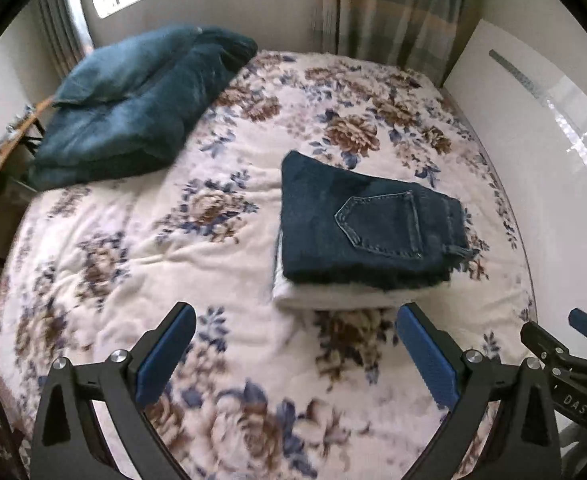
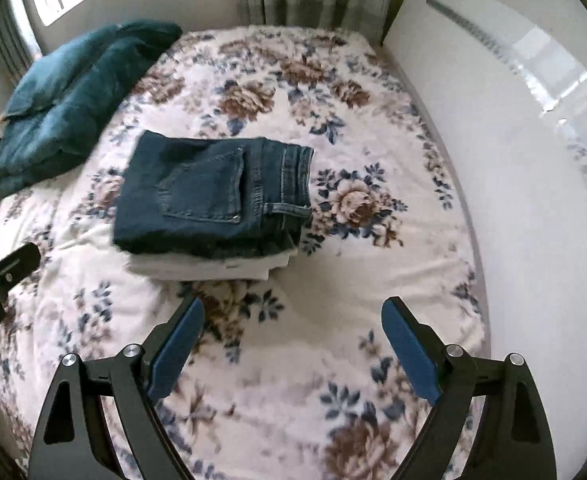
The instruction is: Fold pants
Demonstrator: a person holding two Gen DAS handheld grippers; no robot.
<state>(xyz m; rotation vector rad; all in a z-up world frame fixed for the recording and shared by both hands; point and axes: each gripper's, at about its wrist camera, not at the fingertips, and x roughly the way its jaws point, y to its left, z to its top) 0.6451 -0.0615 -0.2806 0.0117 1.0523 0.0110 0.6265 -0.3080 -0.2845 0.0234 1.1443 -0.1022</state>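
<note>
Field notes, both wrist views. The folded jeans [image 1: 369, 226] sit right of centre in the left wrist frame and left of centre in the right wrist frame, stacked on a white folded garment [image 1: 333, 292] on the floral bed cover [image 1: 141, 264]. Back pocket faces up; waistband lies toward the right edge of the stack.

Your left gripper [image 1: 295, 354] has its fingers spread wide with nothing between them, only bed cover showing in the gap. Your right gripper [image 2: 291, 346] is the same: fingers wide apart, empty, clear of the stack. Both hang above the near side of the bed, apart from the denim.

Judgement: the fold looks finished and this is the release and pull-away. To do it well:
- Keep both sets of fingers clear of the near edge of the stack, so no layer gets dragged.
- Check the near right corner in the left wrist frame; the denim hem looks a little ragged there and overhangs the white piece. Nudge it square only if it matters.
- The jeans sit slightly askew on the white garment; leave it unless neatness is required.

Teal pillows [image 1: 133, 108] lie in the upper left, well apart from the stack. A white panel [image 2: 513, 140] runs down the right side.
</note>
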